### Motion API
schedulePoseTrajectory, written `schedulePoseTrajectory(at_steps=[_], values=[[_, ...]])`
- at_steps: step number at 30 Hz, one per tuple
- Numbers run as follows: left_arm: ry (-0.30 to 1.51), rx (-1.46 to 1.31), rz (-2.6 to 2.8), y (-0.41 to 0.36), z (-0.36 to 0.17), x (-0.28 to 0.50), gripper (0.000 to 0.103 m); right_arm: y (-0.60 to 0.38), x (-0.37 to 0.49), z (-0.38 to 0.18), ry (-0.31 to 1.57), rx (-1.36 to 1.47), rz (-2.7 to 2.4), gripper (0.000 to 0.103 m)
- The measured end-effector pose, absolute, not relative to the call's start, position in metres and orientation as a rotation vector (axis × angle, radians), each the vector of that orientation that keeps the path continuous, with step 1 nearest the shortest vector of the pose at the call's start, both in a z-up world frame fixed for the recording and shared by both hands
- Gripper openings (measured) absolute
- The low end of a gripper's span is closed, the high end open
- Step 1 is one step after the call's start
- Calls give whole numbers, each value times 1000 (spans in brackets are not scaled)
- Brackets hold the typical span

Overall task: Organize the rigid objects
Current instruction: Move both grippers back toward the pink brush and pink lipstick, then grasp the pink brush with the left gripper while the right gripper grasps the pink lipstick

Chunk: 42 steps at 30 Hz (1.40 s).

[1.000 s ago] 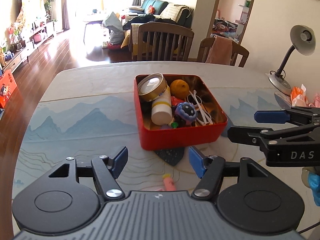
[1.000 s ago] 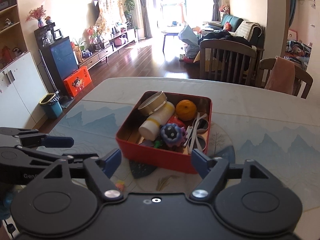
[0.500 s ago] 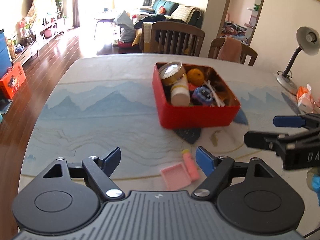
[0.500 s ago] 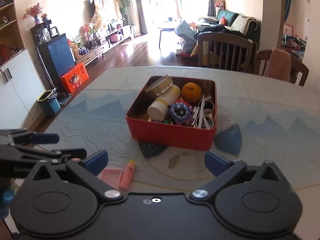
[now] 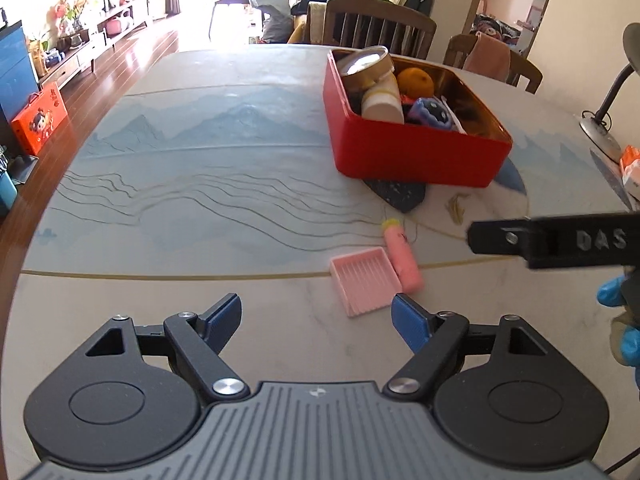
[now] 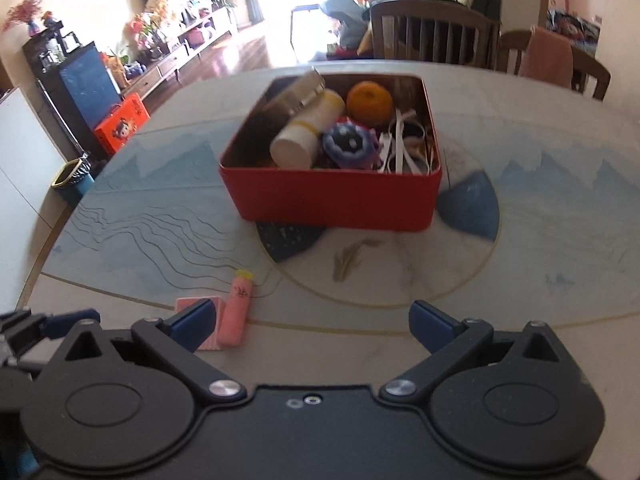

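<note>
Two loose pieces lie on the worktop point(image 5: 200, 208) near its front edge, well short of the red tin point(image 5: 416, 152): a shallow pink tray point(image 5: 365, 280) with a ribbed floor and, touching its right side, a pink tube point(image 5: 402, 256) with a yellow cap. Both look like light, stiff plastic. The tray is thin-walled and low, so it would probably be best pinched across one rim; taken flat from above it would likely slide on the smooth worktop. The tube is rounded and may roll, so a hold across its middle seems the safer one.

The left gripper point(image 5: 317, 318) hangs over the front edge with its jaws wide apart and nothing between them; the tray sits just ahead of its right finger. The right gripper point(image 6: 312, 320) is likewise spread wide and empty, facing the tin.

The tin stands toward the far right of the worktop and is already crowded. It holds a gold-rimmed round can point(image 6: 298, 90) leaning on the far left wall, a white bottle point(image 6: 306, 136) lying on its side, an orange point(image 6: 369, 101), a blue spiky toy point(image 6: 350, 144) and a tangle of white strips point(image 6: 400, 148). Free room looks scarce, so anything added will likely rest on top of the pile
</note>
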<state>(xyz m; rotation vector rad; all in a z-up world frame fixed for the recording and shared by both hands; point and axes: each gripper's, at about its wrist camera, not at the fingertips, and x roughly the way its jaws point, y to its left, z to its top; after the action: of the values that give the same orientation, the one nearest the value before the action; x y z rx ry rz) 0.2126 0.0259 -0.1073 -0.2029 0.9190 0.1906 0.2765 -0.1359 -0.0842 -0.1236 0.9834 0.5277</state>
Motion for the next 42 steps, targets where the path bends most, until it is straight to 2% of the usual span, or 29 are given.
schedulePoseTrajectory(at_steps=[22, 25, 30, 40, 42], values=[[932, -114, 240, -4, -135, 244, 82, -93, 301, -110, 1056, -232, 596, 100], [926, -106, 248, -6, -135, 245, 82, -88, 303, -111, 1053, -249, 609, 94], [915, -86, 271, -7, -135, 246, 82, -81, 303, -114, 1040, -295, 619, 73], [912, -97, 292, 1, -136, 248, 82, -77, 303, -114, 989, -374, 621, 44], [910, -87, 281, 0, -135, 249, 78, -77, 301, -114, 982, -383, 634, 32]])
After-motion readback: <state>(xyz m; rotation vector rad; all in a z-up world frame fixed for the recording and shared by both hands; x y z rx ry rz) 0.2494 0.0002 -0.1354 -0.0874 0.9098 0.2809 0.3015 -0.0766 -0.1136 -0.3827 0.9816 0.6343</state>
